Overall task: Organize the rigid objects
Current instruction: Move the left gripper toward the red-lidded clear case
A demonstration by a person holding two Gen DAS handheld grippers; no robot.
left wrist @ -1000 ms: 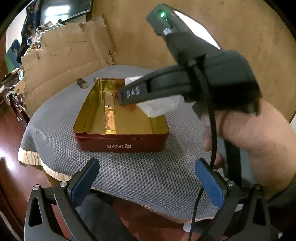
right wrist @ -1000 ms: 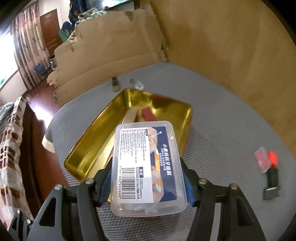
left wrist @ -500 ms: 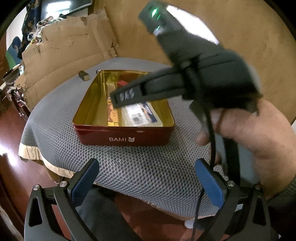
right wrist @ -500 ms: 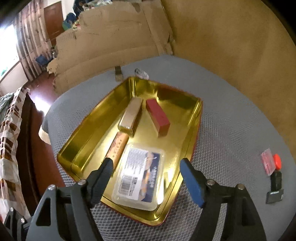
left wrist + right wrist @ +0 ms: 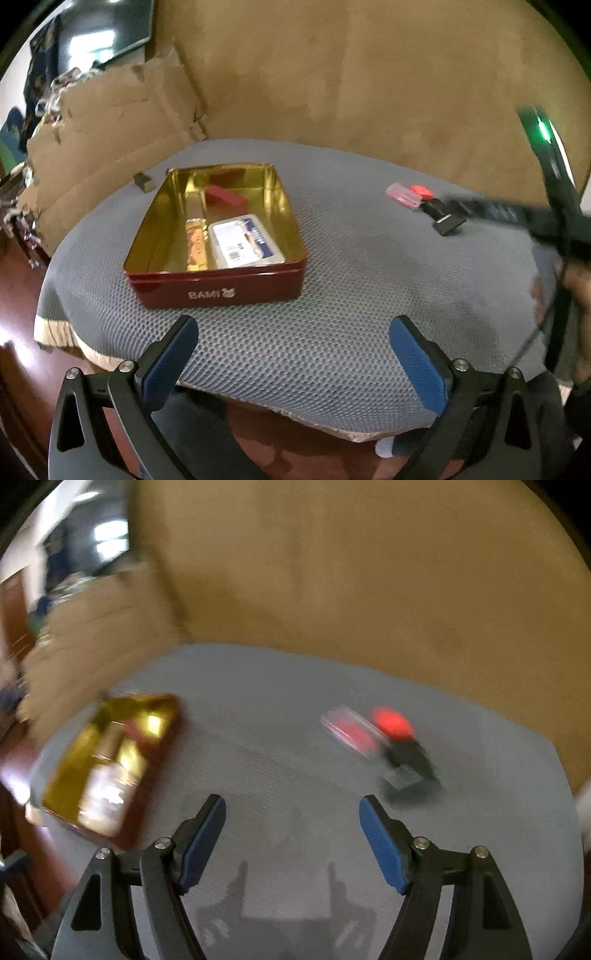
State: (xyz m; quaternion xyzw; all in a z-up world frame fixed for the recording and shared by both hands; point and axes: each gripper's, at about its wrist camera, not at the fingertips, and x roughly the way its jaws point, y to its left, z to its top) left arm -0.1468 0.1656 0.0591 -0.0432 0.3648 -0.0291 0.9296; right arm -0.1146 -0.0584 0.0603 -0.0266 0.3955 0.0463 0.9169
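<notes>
Right wrist view: claw [image 5: 291, 834] now empty, plastic box [image 5: 245, 240] inside tin [image 5: 218, 288].

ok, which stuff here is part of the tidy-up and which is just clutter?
Job:
- red tin
- clear plastic box, red block, gold bar inside it
- pink case, red cap, black piece loose on the mat
- both tongs, open

Lying about:
- torn cardboard
- small block behind the tin

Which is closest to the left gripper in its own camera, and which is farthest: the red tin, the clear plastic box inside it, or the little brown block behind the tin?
From the left gripper, nearest first:
1. Red tin: its front wall faces the gripper.
2. Clear plastic box: inside the tin, front right.
3. Little brown block: on the mesh beyond the tin's far left corner.
</notes>
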